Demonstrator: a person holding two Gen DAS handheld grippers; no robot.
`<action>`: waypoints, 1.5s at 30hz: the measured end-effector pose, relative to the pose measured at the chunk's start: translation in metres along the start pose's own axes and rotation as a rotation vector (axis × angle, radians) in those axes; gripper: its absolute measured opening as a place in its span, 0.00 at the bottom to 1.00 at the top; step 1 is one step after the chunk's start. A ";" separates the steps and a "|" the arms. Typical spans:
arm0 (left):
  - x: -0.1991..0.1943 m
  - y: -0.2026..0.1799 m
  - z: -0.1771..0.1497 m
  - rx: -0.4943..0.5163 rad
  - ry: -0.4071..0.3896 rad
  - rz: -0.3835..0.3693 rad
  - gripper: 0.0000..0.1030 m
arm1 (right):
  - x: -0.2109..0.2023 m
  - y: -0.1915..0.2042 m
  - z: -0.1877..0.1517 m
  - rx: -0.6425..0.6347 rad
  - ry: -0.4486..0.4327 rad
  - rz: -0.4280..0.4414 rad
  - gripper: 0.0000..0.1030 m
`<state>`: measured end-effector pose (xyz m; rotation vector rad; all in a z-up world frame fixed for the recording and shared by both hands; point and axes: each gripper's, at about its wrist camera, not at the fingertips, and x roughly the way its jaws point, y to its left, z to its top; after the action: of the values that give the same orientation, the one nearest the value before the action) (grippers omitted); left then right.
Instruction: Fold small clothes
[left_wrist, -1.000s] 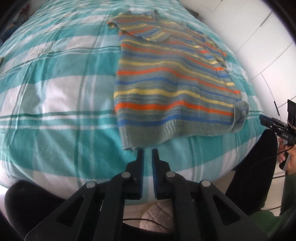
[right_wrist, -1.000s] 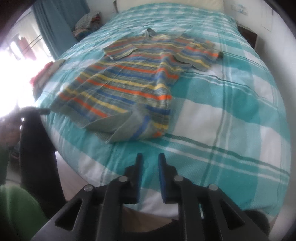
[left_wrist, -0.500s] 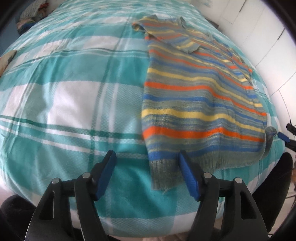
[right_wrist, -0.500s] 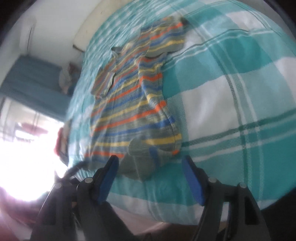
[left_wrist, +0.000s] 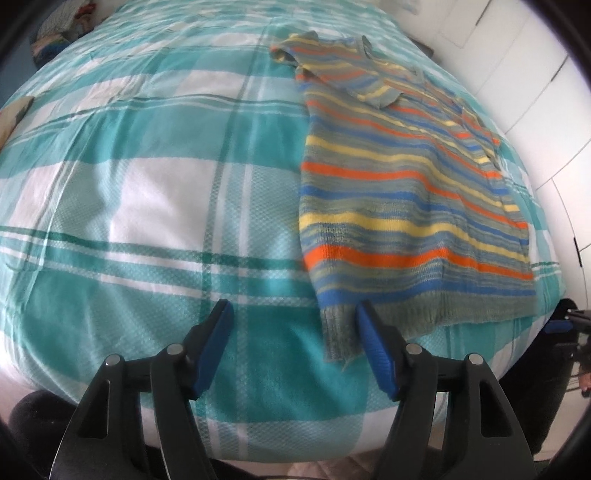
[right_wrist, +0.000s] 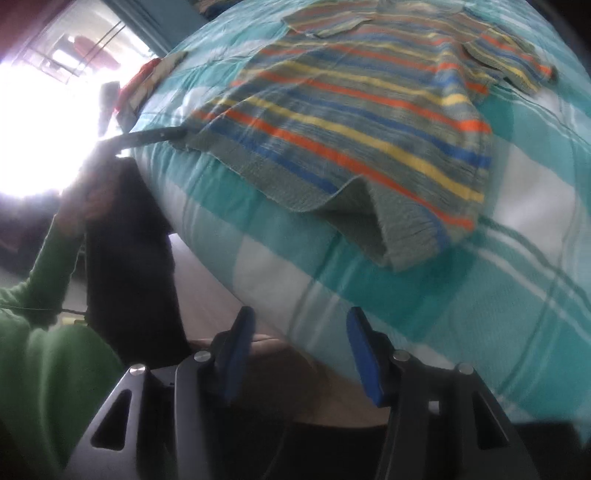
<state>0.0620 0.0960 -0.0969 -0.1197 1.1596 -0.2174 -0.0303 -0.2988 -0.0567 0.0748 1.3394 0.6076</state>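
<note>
A small striped knit sweater in grey, orange, blue and yellow lies flat on the bed, hem toward me; it also shows in the right wrist view. One hem corner is folded under and raised. My left gripper is open and empty, low over the bed, its right finger just beside the sweater's near-left hem corner. My right gripper is open and empty at the bed's edge, short of the folded hem corner.
The bed has a teal and white checked cover. White cupboard doors stand beyond the bed. The person's green sleeve and dark trousers are at the bed's edge. Clothes lie near the bright window.
Both grippers have opened from shut. The left one moved closer to the sweater's near-left hem corner. The right one swung down to the bed's edge near the folded corner.
</note>
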 end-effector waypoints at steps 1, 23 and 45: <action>0.004 -0.002 0.002 0.001 0.004 -0.006 0.68 | -0.009 -0.012 -0.005 0.081 -0.057 0.022 0.55; -0.051 -0.045 -0.031 0.107 0.023 -0.109 0.03 | -0.039 -0.069 -0.029 0.415 -0.254 0.040 0.06; -0.069 -0.032 -0.058 -0.007 -0.083 0.140 0.57 | -0.032 -0.063 -0.054 0.399 -0.235 -0.364 0.21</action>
<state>-0.0208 0.0817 -0.0512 -0.0530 1.0816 -0.0840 -0.0598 -0.3822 -0.0663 0.2151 1.1895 0.0172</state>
